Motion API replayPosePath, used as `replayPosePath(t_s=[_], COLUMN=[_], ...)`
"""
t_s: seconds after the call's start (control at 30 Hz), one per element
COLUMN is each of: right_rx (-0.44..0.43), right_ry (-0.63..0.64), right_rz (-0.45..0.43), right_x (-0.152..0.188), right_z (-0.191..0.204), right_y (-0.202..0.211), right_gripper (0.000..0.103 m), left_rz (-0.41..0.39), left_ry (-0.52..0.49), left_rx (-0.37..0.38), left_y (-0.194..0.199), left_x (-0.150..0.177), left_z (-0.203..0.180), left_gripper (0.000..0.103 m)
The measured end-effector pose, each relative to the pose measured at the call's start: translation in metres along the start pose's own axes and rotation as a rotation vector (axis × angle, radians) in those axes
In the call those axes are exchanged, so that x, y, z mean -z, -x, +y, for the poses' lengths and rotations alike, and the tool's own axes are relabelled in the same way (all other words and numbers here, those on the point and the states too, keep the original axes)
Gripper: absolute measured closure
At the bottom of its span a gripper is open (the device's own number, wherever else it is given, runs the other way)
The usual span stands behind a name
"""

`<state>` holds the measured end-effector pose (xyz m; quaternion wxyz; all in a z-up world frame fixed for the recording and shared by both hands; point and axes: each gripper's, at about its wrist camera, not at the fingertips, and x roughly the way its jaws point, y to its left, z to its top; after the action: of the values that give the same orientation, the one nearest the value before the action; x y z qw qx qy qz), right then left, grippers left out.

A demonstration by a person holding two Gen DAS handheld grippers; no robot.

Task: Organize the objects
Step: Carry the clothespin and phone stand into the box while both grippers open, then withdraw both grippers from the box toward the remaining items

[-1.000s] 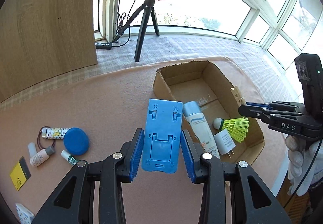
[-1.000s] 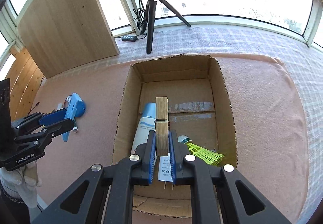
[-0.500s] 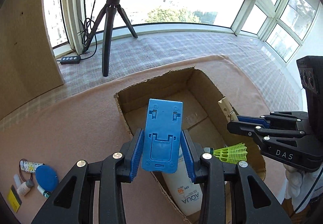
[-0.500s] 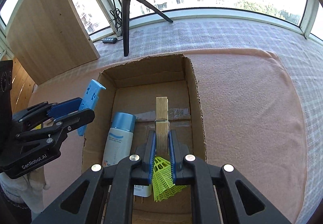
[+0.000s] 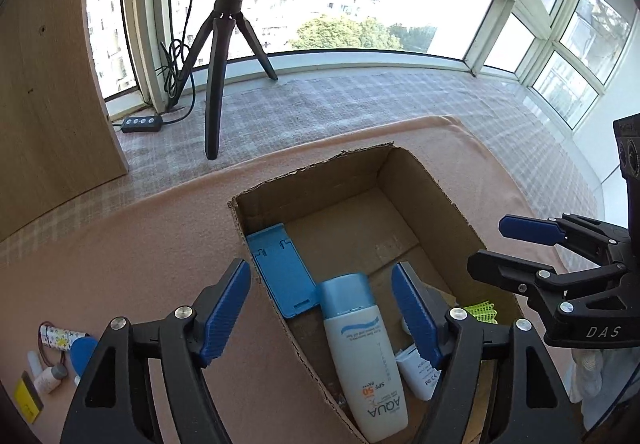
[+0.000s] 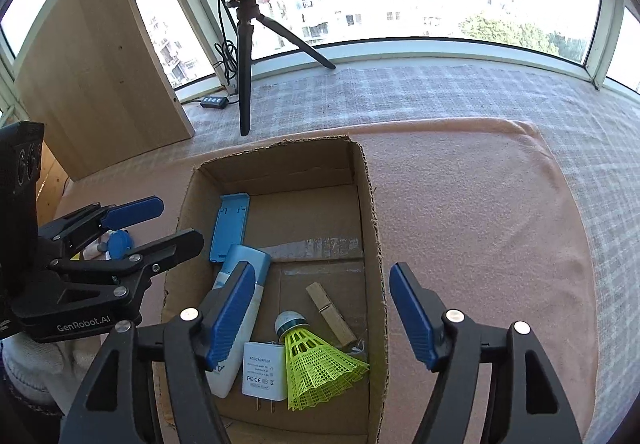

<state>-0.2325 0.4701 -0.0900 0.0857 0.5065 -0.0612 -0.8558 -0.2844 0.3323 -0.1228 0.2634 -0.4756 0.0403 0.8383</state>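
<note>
Bottle [image 5: 370, 360] reads AQUA SPF 50 (in box [image 6: 372, 204]); both tongs just spread, empty.

Your right hand-held gripper [image 6: 322, 318] fills the bottom of the frame, its jaws just opened wide with nothing between them. Below it the cardboard box [image 6: 374, 228] sits mid-frame on the pink-covered desk [image 6: 480, 228]. Inside lie a wooden clothespin [image 6: 330, 314], a yellow-green shuttlecock [image 6: 316, 360], a white adapter [image 6: 264, 370], a sunscreen bottle [image 6: 244, 264] and a blue stand [image 6: 230, 226] against the box's left wall. At the left edge your left hand-held gripper [image 6: 172, 224] hovers open beside the box.
</note>
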Motion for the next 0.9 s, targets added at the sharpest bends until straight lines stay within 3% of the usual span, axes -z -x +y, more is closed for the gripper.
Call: replayPosePath(t_s=[0.43,0.9], right_rx=[-0.06,-0.116], right_ry=[-0.041,-0.024], right_rz=[0.007,0.008], right_x=[0.013,0.043], right_z=[0.012,0.053], right_y=[0.007,0.025], right_gripper=[0.037,0.037], left_rz=[0.01,0.082], left_ry=[0.032,0.202], left_rx=[-0.057,-0.195], left_y=[0.026,0.047], left_x=[0.024,0.047], left_z=[0.036,0.155], left_gripper=[0.027,0.027])
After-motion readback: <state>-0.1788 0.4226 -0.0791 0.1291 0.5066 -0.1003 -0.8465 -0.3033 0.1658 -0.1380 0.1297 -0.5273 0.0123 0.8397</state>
